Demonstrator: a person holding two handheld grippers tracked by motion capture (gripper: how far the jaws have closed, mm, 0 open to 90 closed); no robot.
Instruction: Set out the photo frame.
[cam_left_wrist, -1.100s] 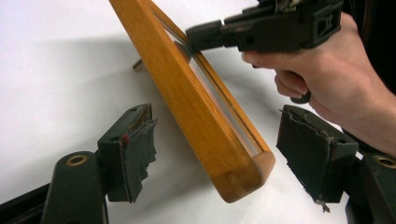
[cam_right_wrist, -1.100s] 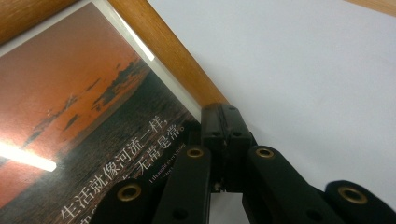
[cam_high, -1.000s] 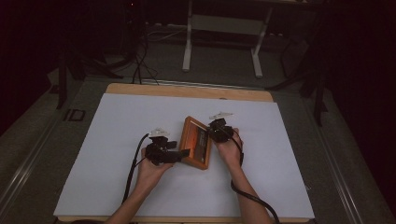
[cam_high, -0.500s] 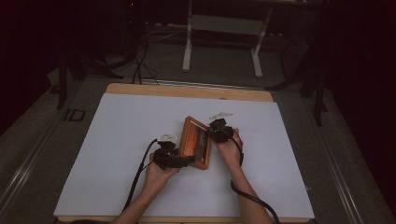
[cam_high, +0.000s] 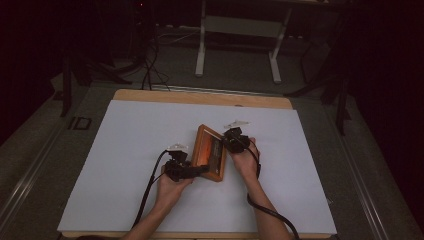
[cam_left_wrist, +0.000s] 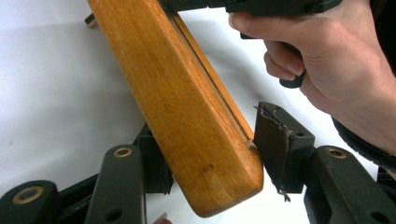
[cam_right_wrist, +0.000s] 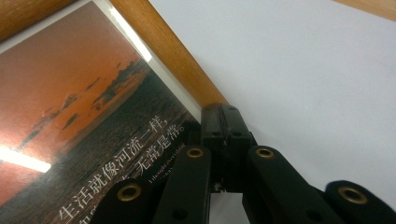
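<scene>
Picture frame (cam_high: 210, 153), wooden, with a sunset print bearing Chinese text, standing tilted near the middle of the white table (cam_high: 125, 165), held between my two tools. Right gripper (cam_right_wrist: 219, 135): the right gripper view has its jaws pressed together on the frame's wooden edge beside the glass, so I read it as clamped on that rim; in the high view it sits at the frame's right side (cam_high: 234, 140), in the right hand (cam_high: 245, 160). Left gripper (cam_left_wrist: 210, 154): the left gripper view has its jaws spread to either side of the frame's rounded lower corner; the right-hand pad, whose torn lining hangs loose, lies just beside or lightly against the wood, and I cannot tell whether the other pad touches. I judge this tool as straddling the corner and not yet closed on it. In the high view it reaches in from the lower left (cam_high: 187, 171).

Risks, as I judge them: the single narrow grip on the rim may let the tilted frame pivot or slip onto the table; closing the left jaws on a rounded, varnished corner may squeeze the wood outward; the frayed pad lining offers uneven friction; pressure straying onto the glass could crack it
</scene>
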